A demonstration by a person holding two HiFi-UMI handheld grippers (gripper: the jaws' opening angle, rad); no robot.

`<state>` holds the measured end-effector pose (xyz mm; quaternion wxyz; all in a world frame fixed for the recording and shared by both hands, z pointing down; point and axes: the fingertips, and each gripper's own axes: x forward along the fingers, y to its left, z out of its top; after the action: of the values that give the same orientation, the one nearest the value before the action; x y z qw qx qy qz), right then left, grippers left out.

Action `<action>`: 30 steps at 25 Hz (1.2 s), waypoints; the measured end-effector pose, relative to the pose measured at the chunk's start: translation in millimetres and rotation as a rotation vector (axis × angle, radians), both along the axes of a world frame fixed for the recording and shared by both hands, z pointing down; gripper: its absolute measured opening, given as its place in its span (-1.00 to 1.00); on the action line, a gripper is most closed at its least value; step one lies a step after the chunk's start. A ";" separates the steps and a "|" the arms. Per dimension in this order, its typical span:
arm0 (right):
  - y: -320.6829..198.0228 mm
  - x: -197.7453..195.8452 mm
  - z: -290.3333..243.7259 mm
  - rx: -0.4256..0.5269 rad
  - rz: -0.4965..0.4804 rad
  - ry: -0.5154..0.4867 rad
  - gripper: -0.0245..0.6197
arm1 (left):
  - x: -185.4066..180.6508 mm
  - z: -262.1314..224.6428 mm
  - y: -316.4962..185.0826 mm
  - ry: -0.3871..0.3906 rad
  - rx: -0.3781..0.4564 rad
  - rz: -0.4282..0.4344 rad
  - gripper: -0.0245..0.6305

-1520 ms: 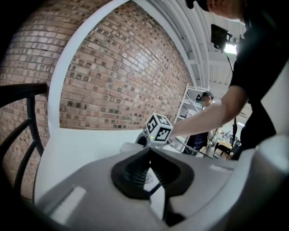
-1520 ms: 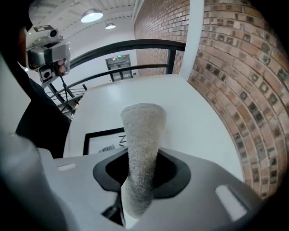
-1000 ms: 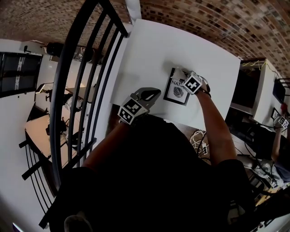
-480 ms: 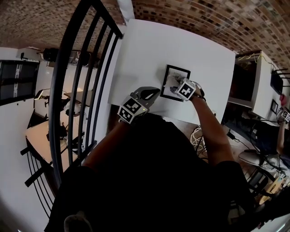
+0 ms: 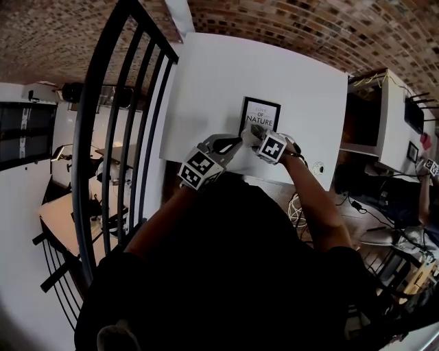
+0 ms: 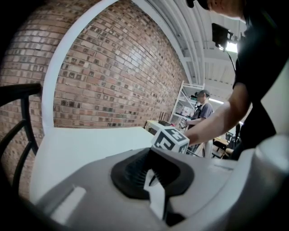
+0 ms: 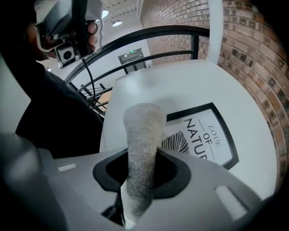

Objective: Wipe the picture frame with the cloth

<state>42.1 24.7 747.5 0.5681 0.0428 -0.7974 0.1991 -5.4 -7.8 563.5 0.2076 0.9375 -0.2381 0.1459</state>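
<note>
A black picture frame [image 5: 260, 113] with a white print reading NATURE lies flat on the white table [image 5: 206, 82]. My right gripper [image 5: 256, 134] is at the frame's near edge, shut on a grey cloth [image 7: 142, 144]. The cloth sticks out past the jaws as a rolled strip, and its tip lies beside the frame [image 7: 205, 131], over its left edge. My left gripper [image 5: 230, 143] hovers just left of the right one, off the frame. Its jaws look closed on nothing in the left gripper view [image 6: 153, 191]. The right gripper's marker cube [image 6: 170, 140] shows there too.
A black metal railing [image 5: 116, 103] runs along the table's left side. A brick wall [image 5: 288, 20] backs the table. A white cabinet [image 5: 374, 116] stands to the right, with cables [image 5: 300, 206] on the floor below the table's near edge. Another person [image 6: 202, 108] stands far off.
My right gripper has drawn the cloth from the frame's far right part down to its near edge, uncovering the print's lettering. The left gripper has barely moved.
</note>
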 end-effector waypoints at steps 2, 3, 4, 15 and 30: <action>13.3 -3.5 -3.5 -0.016 -0.020 -0.012 -0.57 | 1.1 0.7 2.7 -0.001 -0.003 0.001 -0.92; 20.3 -3.6 -3.5 -0.025 -0.037 -0.011 -0.57 | 1.5 1.5 3.6 -0.002 -0.005 0.000 -0.92; 25.8 -2.2 -3.0 -0.030 -0.053 -0.006 -0.57 | 1.9 2.4 4.2 -0.003 -0.008 -0.002 -0.92; -88.5 61.4 -12.3 0.191 0.102 0.069 -0.57 | 0.8 2.9 9.9 -0.007 -0.011 -0.005 -0.92; -107.1 76.2 8.3 0.220 0.157 0.149 -0.57 | -15.5 6.1 25.2 -0.020 -0.038 -0.034 -0.92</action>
<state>118.3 -82.5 755.8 0.6003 0.1818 -0.7641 0.1506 -20.9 17.4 569.6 0.2255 0.9276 -0.2535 0.1563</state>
